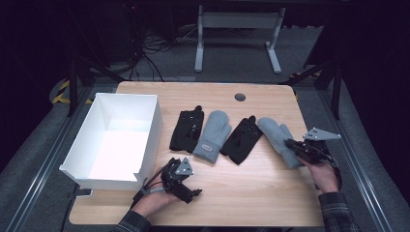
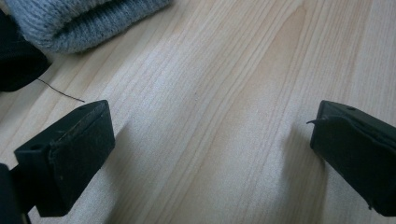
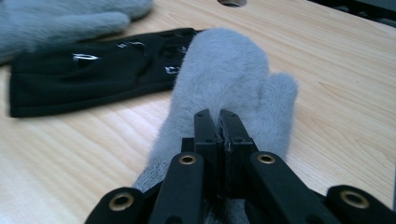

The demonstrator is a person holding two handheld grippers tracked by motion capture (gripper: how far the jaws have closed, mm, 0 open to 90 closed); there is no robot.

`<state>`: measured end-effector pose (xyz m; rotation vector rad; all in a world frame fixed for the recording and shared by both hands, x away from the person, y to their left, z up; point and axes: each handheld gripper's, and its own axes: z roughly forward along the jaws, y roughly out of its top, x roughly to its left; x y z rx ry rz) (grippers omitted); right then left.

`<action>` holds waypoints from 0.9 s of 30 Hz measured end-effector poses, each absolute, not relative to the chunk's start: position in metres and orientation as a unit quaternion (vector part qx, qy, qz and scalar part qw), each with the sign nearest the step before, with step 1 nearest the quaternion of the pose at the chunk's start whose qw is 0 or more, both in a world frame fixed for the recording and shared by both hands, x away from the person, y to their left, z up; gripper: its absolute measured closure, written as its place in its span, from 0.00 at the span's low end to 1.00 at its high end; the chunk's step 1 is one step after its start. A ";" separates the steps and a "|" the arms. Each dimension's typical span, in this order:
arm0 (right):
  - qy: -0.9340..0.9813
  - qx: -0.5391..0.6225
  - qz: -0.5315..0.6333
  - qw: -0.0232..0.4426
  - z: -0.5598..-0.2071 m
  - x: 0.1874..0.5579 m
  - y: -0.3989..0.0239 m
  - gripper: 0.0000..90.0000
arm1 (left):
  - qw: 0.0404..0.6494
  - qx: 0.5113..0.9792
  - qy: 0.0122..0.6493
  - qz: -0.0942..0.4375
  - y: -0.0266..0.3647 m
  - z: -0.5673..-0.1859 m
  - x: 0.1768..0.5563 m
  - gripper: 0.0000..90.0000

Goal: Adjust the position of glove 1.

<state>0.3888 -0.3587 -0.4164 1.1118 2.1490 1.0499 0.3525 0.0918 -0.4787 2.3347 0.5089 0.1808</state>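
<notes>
Four gloves lie in a row on the wooden table (image 1: 241, 193): a black glove (image 1: 187, 130), a grey mitten (image 1: 212, 135), a second black glove (image 1: 241, 139) and a second grey mitten (image 1: 275, 135) at the right. My right gripper (image 1: 291, 143) is shut on the right grey mitten (image 3: 224, 70) near its cuff, the jaws (image 3: 220, 119) pinching the fleece. My left gripper (image 1: 193, 193) rests low over the table's front, open, with bare wood between its jaws (image 2: 210, 154). The left gripper view catches a grey knitted cuff (image 2: 79, 21) at top left.
A large white open box (image 1: 157, 125) stands at the table's left side, close to my left hand. A round cable hole (image 1: 240, 97) sits near the far edge. Beyond the table are a desk frame and cables on the floor.
</notes>
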 end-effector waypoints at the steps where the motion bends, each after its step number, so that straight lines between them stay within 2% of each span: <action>1: 0.789 0.408 0.385 0.249 -0.416 0.389 -0.359 0.98 | 0.364 0.907 0.198 0.070 0.092 -0.479 0.353 0.00; 27: 0.836 0.262 0.454 0.163 -0.399 0.326 -0.299 0.98 | 0.364 0.907 0.200 0.070 0.091 -0.479 0.352 0.00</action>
